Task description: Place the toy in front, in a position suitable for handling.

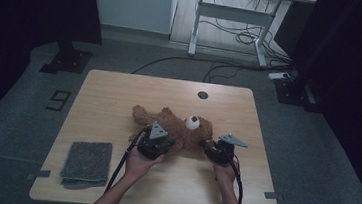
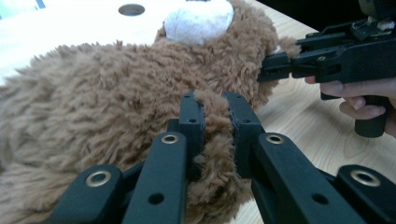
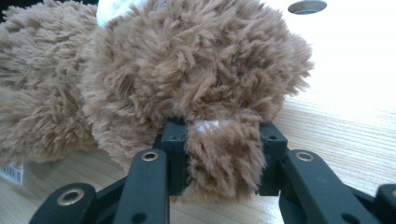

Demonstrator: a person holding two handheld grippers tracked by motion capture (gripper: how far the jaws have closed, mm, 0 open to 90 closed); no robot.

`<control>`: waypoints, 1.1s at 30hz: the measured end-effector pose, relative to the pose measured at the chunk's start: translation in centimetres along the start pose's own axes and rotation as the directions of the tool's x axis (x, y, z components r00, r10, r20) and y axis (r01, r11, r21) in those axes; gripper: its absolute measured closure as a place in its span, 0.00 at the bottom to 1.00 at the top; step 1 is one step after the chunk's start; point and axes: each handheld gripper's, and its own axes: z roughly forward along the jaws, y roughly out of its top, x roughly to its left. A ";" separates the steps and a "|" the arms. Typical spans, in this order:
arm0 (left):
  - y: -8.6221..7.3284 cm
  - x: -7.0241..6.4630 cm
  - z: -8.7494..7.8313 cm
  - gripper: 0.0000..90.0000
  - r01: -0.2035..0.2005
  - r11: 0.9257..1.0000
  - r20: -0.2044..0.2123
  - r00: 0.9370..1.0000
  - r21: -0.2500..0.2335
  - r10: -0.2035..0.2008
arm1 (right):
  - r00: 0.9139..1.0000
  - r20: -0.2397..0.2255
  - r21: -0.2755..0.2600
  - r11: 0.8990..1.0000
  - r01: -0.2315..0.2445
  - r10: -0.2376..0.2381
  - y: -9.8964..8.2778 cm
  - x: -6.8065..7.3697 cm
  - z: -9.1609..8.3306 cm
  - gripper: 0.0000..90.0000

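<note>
Clearly both claws are busy with the brown plush bear, which lies on its back near the middle of the wooden surface, its white muzzle facing up. The left claw is closed narrowly on a tuft of fur, a limb by the look of it, with the pile bulging between the two black jaws. The right claw pinches another furry lobe close to the head (probably a paw or an ear; the fur hides which), and a bit of white lining shows at the pinch. In the high view the left claw and right claw sit at the near edge of the bear, one on each side, with the person's hands behind them. Gripping at two separate points likely lets the soft toy be lifted or turned without flopping. A folded grey cloth rests well apart, toward the near left corner, untouched.
</note>
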 end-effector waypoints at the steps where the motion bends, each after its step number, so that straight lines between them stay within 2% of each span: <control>1: -0.1 0.1 0.0 0.86 0.005 1.000 0.002 1.000 0.001 -0.005 | 1.000 0.001 0.002 1.000 0.002 -0.002 0.0 0.0 0.0 0.72; 10: -1.9 0.8 0.9 0.82 0.046 0.998 0.017 0.999 0.052 -0.047 | 1.000 0.008 0.005 1.000 0.021 -0.021 -0.7 0.1 0.0 0.70; 16: -2.1 1.6 1.4 0.81 0.063 0.996 0.026 0.998 0.059 -0.065 | 1.000 -0.010 0.005 1.000 0.014 -0.014 -1.2 0.1 -0.1 0.70; 19: -2.4 1.7 1.2 0.75 0.079 0.995 0.027 0.996 0.062 -0.080 | 1.000 -0.025 0.008 1.000 0.017 -0.017 -1.4 0.2 -0.2 0.68; 24: -3.2 1.2 -0.4 0.45 0.103 0.993 0.061 0.992 0.056 -0.107 | 0.999 -0.027 0.004 1.000 0.025 -0.025 -1.7 0.3 -0.4 0.66; 26: -4.0 1.1 -2.0 0.41 0.120 0.993 0.078 0.990 0.011 -0.121 | 0.999 -0.036 0.012 1.000 0.029 -0.029 -1.7 0.1 -0.7 0.65; 28: -4.9 1.3 -3.3 0.36 0.123 0.992 0.095 0.988 0.012 -0.124 | 0.999 -0.045 0.012 1.000 0.015 -0.014 -1.9 -0.1 -0.9 0.64; 31: -6.1 1.6 -4.7 0.33 0.130 0.992 0.085 0.988 -0.002 -0.129 | 0.999 -0.053 0.011 1.000 0.004 -0.004 -2.3 -0.2 -1.0 0.63; 33: -7.1 2.0 -5.7 0.33 0.127 0.992 0.051 0.991 -0.012 -0.126 | 0.999 -0.053 0.013 1.000 0.007 -0.007 -2.4 -0.2 -1.1 0.63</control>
